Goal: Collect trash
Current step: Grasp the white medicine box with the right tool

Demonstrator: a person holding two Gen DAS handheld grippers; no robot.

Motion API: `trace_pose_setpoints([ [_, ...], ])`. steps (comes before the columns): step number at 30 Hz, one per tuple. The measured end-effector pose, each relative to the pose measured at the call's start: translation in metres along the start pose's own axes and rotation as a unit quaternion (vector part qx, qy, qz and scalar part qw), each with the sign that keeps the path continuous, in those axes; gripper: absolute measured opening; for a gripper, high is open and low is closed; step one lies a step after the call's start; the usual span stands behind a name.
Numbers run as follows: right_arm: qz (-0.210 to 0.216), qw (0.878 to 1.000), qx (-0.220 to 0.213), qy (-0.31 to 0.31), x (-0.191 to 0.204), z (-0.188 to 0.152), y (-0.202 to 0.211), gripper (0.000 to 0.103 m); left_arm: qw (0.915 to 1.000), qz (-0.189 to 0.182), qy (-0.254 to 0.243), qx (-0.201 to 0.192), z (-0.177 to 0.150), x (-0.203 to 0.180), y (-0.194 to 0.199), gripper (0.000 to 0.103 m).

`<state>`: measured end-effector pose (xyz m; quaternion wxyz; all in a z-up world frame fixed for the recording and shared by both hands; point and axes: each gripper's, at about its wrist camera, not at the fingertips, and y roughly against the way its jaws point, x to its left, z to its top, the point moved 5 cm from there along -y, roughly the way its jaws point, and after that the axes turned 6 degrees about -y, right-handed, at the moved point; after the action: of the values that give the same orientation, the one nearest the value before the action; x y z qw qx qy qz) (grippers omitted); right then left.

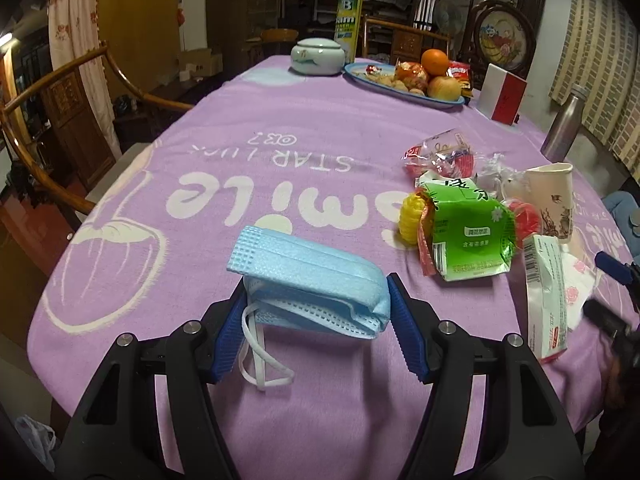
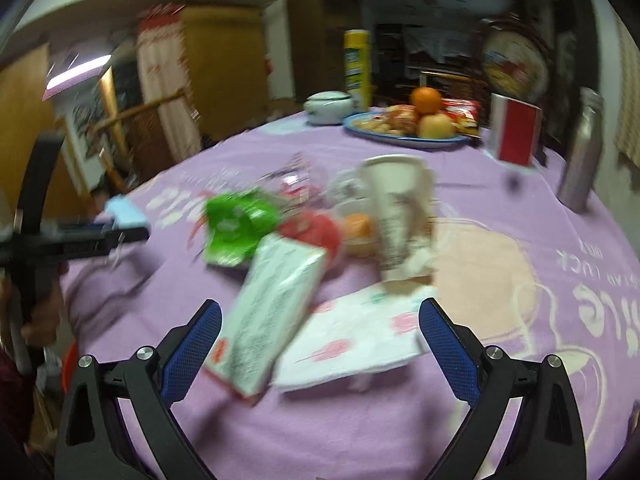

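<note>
1. Left tongs point(image 1: 316, 312) clamped on blue face mask point(image 1: 308, 280), just above table point(image 1: 240, 128); dangling ear loop could snag.
2. Right tongs point(image 2: 320, 344) wide open, empty, over tissue pack point(image 2: 272, 312); slippery.
3. Beyond: green carton point(image 1: 472, 236), paper cup point(image 1: 552, 200); could topple.

This is a home, a dining or living room. A counter under a purple cloth point(image 1: 256, 128) carries a fruit plate point(image 1: 404, 92) and a lidded ceramic jar point(image 1: 318, 56). Carved wooden chairs point(image 1: 60, 120), a flowered curtain point(image 1: 76, 32) and an electric fan point(image 1: 446, 16) stand around.
</note>
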<state>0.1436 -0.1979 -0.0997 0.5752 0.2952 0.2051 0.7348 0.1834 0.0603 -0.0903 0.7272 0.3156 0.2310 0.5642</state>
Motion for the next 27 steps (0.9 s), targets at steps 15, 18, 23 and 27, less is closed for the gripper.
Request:
trace_pose_setpoints([
  [15,0.037,0.993,0.101,-0.039,0.028,0.004,-0.051,0.062,0.9997,-0.001,0.023,0.006,-0.019,0.027,0.005,0.065],
  [18,0.036,0.994,0.097,-0.045,0.029,0.004,-0.053,0.044,0.9996,-0.001,0.026,0.005,-0.021,0.031,0.009,0.065],
  [23,0.054,0.996,0.054,-0.042,0.037,0.013,-0.033,0.044,0.9996,0.002,0.028,-0.004,-0.022,0.035,0.022,0.065],
  [27,0.057,0.997,0.034,-0.034,0.041,0.021,-0.018,0.044,0.9994,0.003,0.03,-0.015,-0.019,0.036,0.034,0.065],
])
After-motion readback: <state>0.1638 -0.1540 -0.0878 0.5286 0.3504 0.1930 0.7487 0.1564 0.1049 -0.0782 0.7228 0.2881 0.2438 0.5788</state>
